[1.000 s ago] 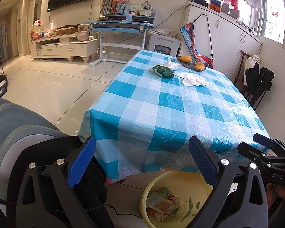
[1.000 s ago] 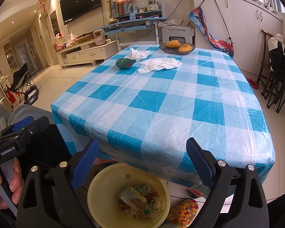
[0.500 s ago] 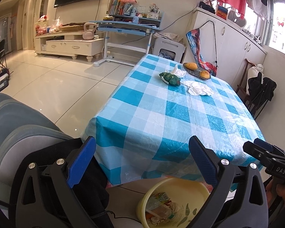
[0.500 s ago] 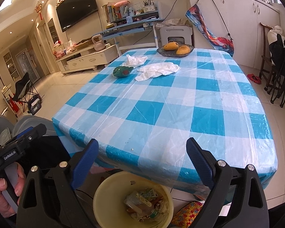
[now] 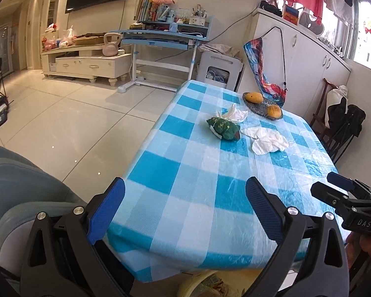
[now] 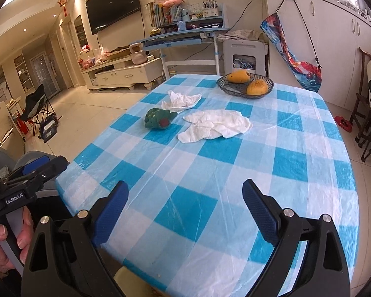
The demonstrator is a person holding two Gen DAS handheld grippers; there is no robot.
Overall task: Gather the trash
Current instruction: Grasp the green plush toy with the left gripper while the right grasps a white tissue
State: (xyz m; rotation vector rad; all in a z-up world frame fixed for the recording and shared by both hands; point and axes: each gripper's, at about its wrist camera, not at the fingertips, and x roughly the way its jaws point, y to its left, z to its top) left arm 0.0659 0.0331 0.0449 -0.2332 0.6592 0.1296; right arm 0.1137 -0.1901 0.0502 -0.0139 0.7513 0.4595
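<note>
Toward the far half of the tabletop (image 6: 296, 163), the larger crumpled tissue (image 6: 216, 125) is lying flat, its long axis running across the table; a second tissue (image 6: 180, 100) and a green wrapper (image 6: 159, 118) are sitting just beside it. Both the left hand-held gripper (image 5: 184, 209) and right hand-held gripper (image 6: 185, 209) are hovering wide and empty at the near edge, probably for reaching in.

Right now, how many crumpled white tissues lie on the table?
2: one tissue beyond the green toy, near the fruit bowl; a larger tissue right of the toy.
</note>
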